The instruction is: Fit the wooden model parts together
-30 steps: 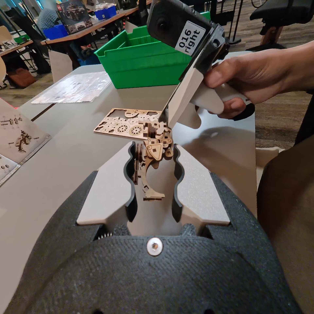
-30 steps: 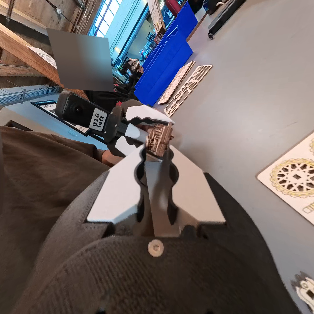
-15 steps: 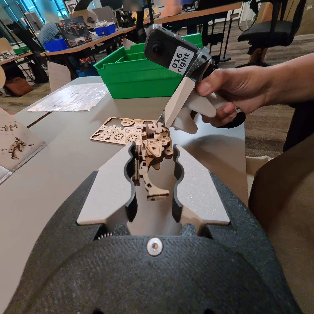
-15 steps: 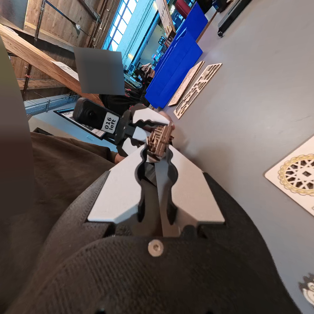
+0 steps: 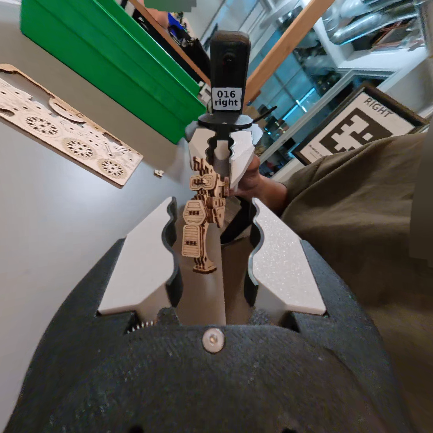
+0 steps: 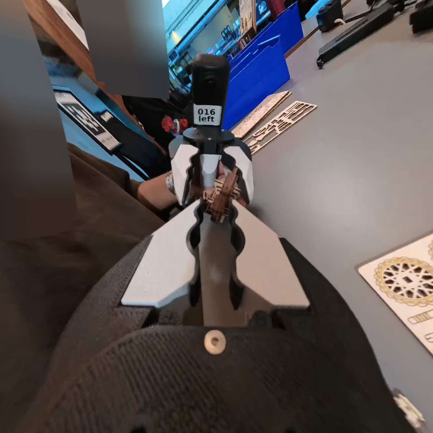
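Note:
A small wooden model of laser-cut parts hangs in the air between the two grippers, which face each other. In the right wrist view my right gripper is shut on one end of the model, with both pads against it. In the left wrist view my left gripper is wide open. The model's lower part hangs between its fingers with a gap on each side. The right gripper shows there too, holding the model's far end. The open left gripper shows in the right wrist view.
On the grey table lie a wooden parts sheet, a small loose piece and a green bin. The right wrist view shows a blue bin, more parts sheets and a gear sheet at right. The tips of both grippers are at nearly the same place.
My left gripper has opened wide and let go of the model. Both grippers have swung round to face each other, above the table. The right gripper keeps its grip on the model.

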Available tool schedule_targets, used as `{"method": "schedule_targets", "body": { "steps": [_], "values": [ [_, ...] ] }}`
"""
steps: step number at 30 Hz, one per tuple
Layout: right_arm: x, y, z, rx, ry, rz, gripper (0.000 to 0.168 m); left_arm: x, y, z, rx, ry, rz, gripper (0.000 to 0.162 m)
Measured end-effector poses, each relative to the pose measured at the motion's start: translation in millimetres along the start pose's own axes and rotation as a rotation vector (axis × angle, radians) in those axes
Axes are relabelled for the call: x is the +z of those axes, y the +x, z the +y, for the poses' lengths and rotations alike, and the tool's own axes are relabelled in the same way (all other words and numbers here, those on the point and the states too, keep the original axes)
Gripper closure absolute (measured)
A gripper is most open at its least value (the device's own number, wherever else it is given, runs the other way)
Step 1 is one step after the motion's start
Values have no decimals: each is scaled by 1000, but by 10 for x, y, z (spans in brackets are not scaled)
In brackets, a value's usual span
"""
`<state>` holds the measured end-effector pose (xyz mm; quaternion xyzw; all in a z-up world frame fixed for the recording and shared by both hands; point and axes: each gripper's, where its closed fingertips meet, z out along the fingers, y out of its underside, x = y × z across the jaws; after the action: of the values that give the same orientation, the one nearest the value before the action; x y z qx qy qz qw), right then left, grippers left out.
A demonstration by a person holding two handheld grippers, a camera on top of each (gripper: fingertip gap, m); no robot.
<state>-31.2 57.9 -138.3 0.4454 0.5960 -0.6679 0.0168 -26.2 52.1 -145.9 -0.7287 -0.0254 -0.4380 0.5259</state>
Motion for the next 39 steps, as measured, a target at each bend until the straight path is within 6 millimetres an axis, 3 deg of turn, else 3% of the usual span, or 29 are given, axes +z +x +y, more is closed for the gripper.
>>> {"method": "schedule_targets", "body": {
  "steps": [5,18,23,25,39],
  "values": [
    [30,-49,53,-133,-54,46,149,12,-39,46,-3,-26,-20,122],
    [36,-59,55,-179,-53,45,146,6,-35,22,5,-10,-16,136],
    [38,-73,60,-240,-64,61,147,2,-18,21,21,-6,-13,132],
    [33,-84,53,-249,-60,58,150,5,28,-5,20,10,13,121],
    [42,-73,36,-178,-32,30,146,-15,11,-49,25,37,2,137]
  ]
}}
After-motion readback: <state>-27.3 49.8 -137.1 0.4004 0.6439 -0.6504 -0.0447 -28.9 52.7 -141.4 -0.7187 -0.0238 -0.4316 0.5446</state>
